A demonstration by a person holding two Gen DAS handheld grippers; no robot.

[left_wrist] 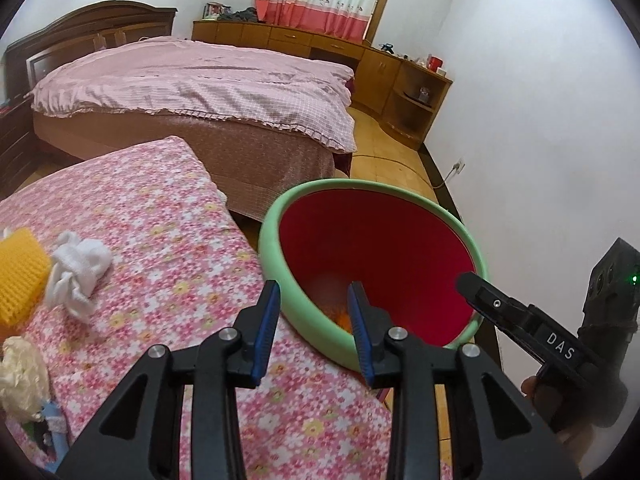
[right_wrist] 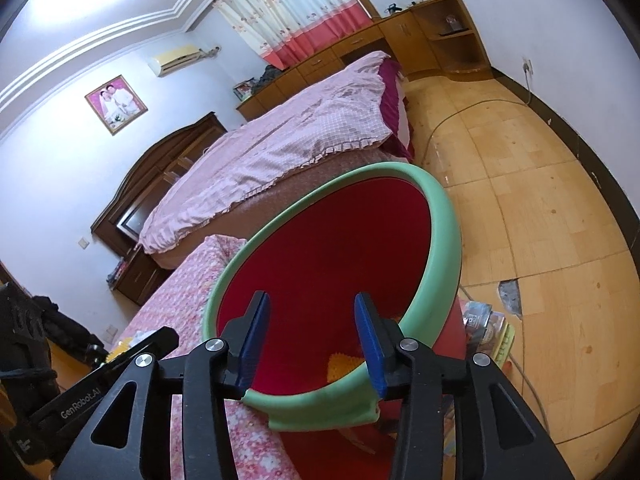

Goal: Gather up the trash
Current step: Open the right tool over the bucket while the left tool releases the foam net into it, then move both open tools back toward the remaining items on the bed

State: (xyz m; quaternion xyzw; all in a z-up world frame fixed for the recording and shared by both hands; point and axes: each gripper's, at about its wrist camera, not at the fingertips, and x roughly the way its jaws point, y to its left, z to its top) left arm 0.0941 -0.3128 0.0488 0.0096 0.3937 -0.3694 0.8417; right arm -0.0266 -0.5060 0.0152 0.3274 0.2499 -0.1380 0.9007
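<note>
Tools: your left tool and right tool hung open and empty over the green-rimmed red plastic bin.

One red bin with a green rim stands beside the floral-covered table. On that table: one white crumpled cloth, one yellow mesh piece, one cream crumpled wrapper. Inside the bin: one yellow piece.
</note>
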